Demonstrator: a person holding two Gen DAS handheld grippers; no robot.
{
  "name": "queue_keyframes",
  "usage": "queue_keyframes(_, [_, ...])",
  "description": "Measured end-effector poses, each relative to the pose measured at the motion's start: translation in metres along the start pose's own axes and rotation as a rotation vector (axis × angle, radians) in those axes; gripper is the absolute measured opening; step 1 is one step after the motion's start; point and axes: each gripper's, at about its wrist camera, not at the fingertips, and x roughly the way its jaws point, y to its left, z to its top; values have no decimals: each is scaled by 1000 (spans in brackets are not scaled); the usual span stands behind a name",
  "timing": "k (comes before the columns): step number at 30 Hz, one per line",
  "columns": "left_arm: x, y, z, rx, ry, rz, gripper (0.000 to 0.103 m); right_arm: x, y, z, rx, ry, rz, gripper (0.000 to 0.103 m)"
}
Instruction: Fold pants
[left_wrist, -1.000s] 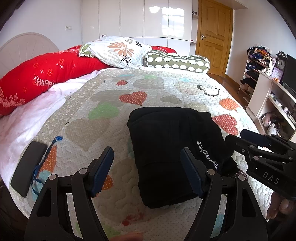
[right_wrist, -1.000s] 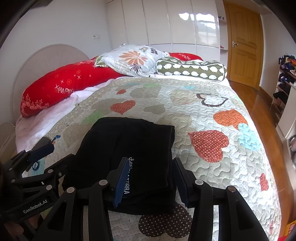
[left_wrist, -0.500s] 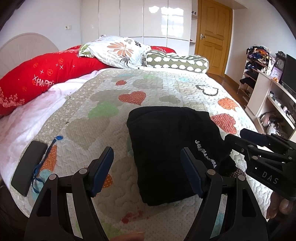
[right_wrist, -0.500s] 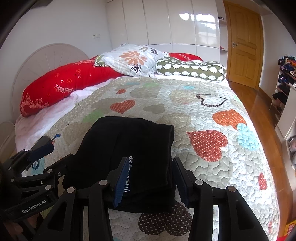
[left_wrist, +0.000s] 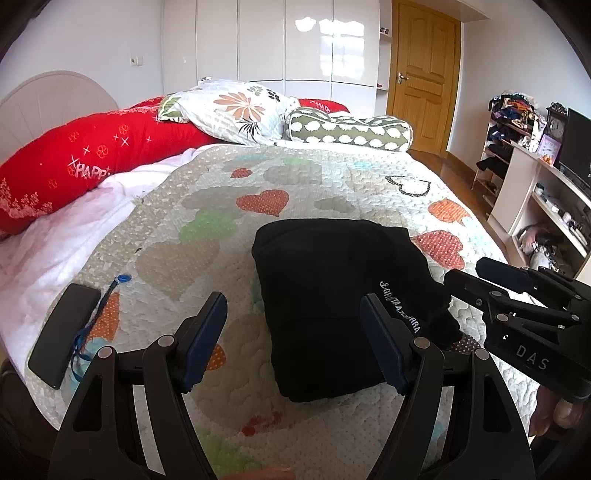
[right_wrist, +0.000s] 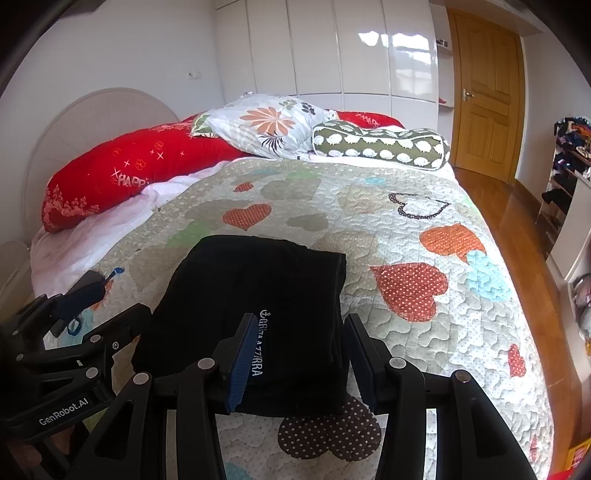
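Now the left gripper (left_wrist: 293, 341) hangs wide apart over the quilt (left_wrist: 166, 254), tilted down, nothing between its pads. Beside it the right gripper (right_wrist: 299, 363) stands half parted, straddling the near edge of the black pants (right_wrist: 251, 302), though contact cannot be told. These lie folded into a thick rectangle, white lettering showing, near the bed's foot
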Motion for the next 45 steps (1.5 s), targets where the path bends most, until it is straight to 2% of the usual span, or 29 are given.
queue_keyframes(29, [-14,-7,-5,9,-3,-6,75,-12,5,-1,-1,-6,4,47])
queue_keyframes(45, [-8,0,-8,-8,19,-3,75,-6,3,-2,7,14,7,47])
